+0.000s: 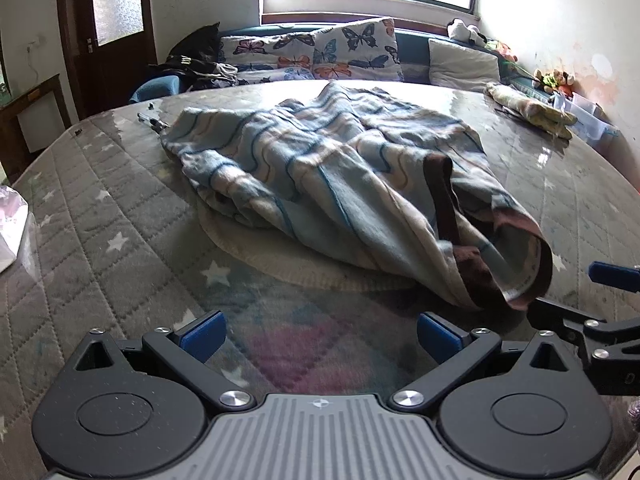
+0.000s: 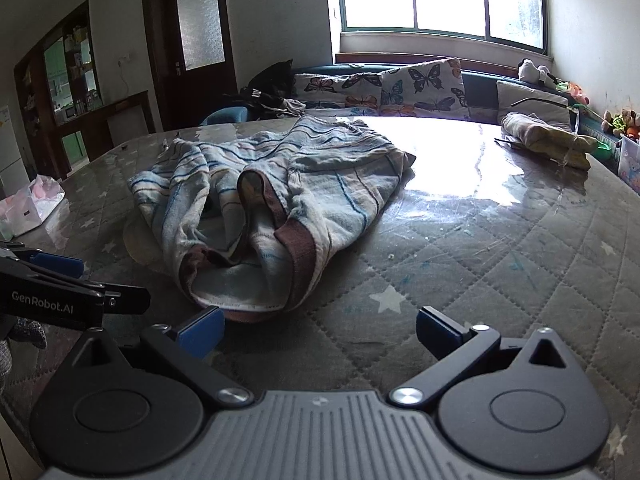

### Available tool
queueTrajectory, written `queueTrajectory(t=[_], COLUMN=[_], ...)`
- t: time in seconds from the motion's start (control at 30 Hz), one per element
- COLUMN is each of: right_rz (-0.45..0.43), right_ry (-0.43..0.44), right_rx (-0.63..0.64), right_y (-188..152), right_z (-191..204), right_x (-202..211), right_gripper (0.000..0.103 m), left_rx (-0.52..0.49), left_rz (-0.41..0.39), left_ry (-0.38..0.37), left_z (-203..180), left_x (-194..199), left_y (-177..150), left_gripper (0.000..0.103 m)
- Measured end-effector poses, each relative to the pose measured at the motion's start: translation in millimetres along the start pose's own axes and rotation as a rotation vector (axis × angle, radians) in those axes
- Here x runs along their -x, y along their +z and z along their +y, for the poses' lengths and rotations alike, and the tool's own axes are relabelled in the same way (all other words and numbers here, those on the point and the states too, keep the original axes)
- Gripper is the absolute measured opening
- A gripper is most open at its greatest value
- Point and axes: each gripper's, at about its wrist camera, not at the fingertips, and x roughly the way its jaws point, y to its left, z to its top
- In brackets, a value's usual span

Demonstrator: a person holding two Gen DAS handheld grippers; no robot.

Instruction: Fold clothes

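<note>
Right wrist — striped garment (image 2: 272,204) just ahead-left of gaping claw (image 2: 320,334)

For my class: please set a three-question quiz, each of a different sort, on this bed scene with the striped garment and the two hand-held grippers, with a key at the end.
1. True or false: the left hand-held gripper is clamped on the striped garment.
2. Multiple choice: what colour is the garment's hem band? A green, B brown, C yellow.
3. Fill in: the pillows behind the mattress carry a ______ print.

Key: 1 false, both it and the right hand-held gripper stand open, holding nothing. 2 B. 3 butterfly.
</note>
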Motion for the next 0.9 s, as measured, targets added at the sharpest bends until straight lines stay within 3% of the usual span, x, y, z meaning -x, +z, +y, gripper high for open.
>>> queueTrajectory(t=[0.3, 0.57, 0.87, 0.9], right_rz=[-0.045, -0.06, -0.052, -0.052], right_ry=[0.007, 0.005, 0.008, 0.009], right_rx=[0.004, 0.005, 0.003, 0.004], right_y=[23.3, 42.4, 53.6, 55.5], right_z=[-6.7, -10.3, -13.8, -14.3], right_x=[2.0, -7.1, -20.1, -21.4], right_gripper=[0.103, 0.096, 0.089, 0.088], left_rx=[0.007, 0.044, 0.095, 0.095], left_rz=[-0.079, -0.112, -0.04, -0.03], left_ry=[0.03, 0.062, 0.045, 0.035], left_z=[6.7, 11.7, 22.9, 23.3], left_x=[2.8, -18.7, -64.6, -67.7], left_y=[33.2, 70.7, 93.6, 93.3], left_gripper=[0.103, 0.1, 0.067, 0.059])
